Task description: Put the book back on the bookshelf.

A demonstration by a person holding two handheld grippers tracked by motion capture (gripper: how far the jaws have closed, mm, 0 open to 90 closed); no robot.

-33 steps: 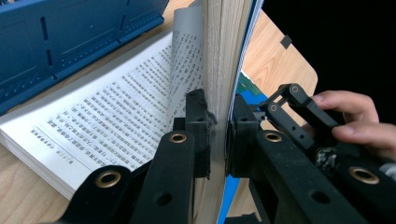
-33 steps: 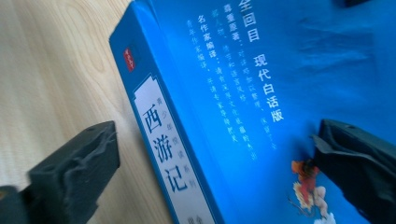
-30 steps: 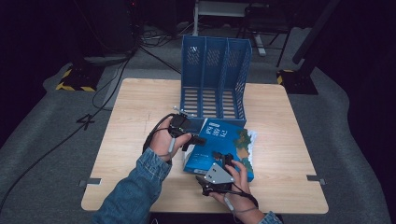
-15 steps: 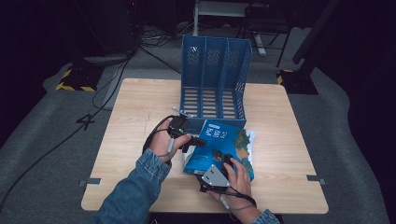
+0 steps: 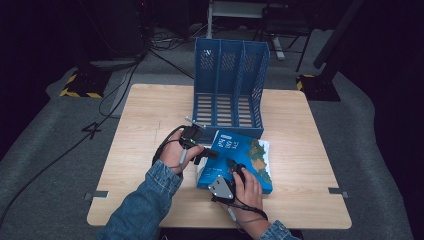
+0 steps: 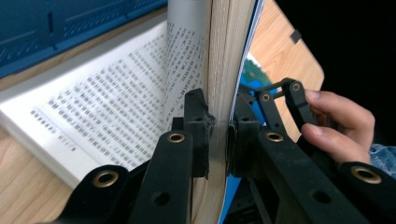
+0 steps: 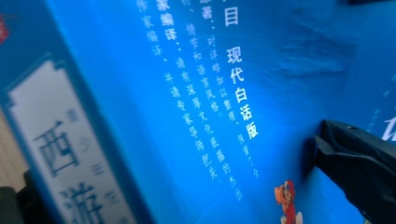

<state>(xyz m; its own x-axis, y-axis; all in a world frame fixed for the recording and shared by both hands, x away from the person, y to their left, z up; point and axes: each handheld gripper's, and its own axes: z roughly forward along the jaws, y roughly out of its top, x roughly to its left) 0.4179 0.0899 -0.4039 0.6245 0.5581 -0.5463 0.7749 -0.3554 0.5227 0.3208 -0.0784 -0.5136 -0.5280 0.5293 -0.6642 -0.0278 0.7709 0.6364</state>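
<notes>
A thick blue book (image 5: 246, 150) lies on the wooden table (image 5: 150, 110) in front of a blue three-slot file rack (image 5: 227, 85). My left gripper (image 5: 209, 154) meets the book's left edge. In the left gripper view it (image 6: 219, 112) is shut on the cover and a sheaf of pages held upright, with printed pages (image 6: 107, 98) lying open beside them. My right gripper (image 5: 235, 164) sits over the book's near left part. Its jaws (image 7: 173, 177) stand wide apart, and one fingertip (image 7: 345, 158) rests against the blue cover (image 7: 196, 70).
The rack's blue wall (image 6: 70, 23) stands just behind the open pages. A hand with the right gripper (image 6: 275, 93) is beyond the raised cover. Bare tabletop stretches left and right of the book. Cables lie on the dark floor beyond the table.
The right hand has edged slightly left on the book. The left gripper stays at the book's left edge.
</notes>
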